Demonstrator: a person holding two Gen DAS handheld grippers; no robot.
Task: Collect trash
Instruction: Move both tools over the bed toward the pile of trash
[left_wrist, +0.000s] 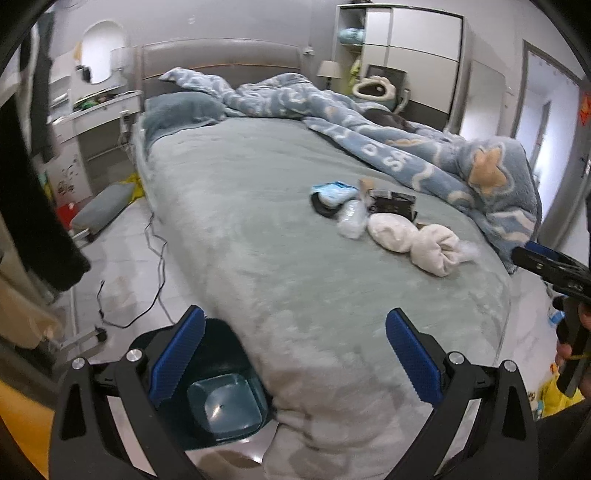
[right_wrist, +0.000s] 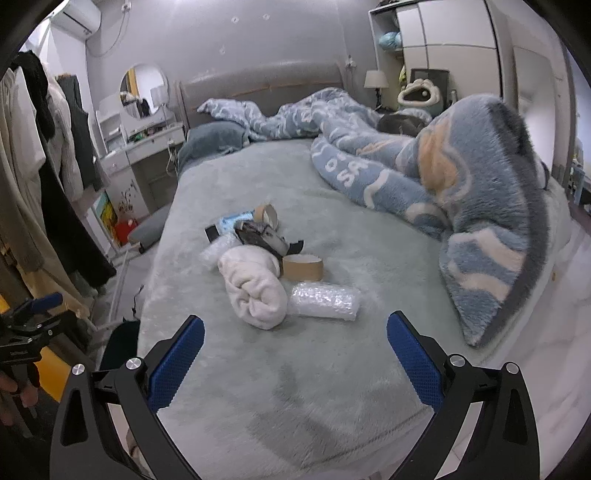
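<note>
A pile of trash lies on the grey-green bed (right_wrist: 332, 369): a bubble-wrap roll (right_wrist: 325, 301), a brown tape core (right_wrist: 303, 266), a second tape core (right_wrist: 266, 214), a torn black box (right_wrist: 264, 238), a blue packet (right_wrist: 234, 221) and more bubble wrap (right_wrist: 216, 254), around a rolled white cloth (right_wrist: 255, 291). The pile also shows in the left wrist view (left_wrist: 373, 214). My right gripper (right_wrist: 295, 363) is open and empty, above the bed short of the pile. My left gripper (left_wrist: 295, 363) is open and empty at the bed's foot corner, above a dark bin (left_wrist: 221, 398) on the floor.
A blue patterned duvet (right_wrist: 461, 192) is heaped along the bed's right side. A black cable (left_wrist: 155, 273) runs on the floor left of the bed. Hanging clothes (right_wrist: 44, 177) and a dressing table (right_wrist: 147, 147) stand at the left. A wardrobe (right_wrist: 450, 55) stands at the back right.
</note>
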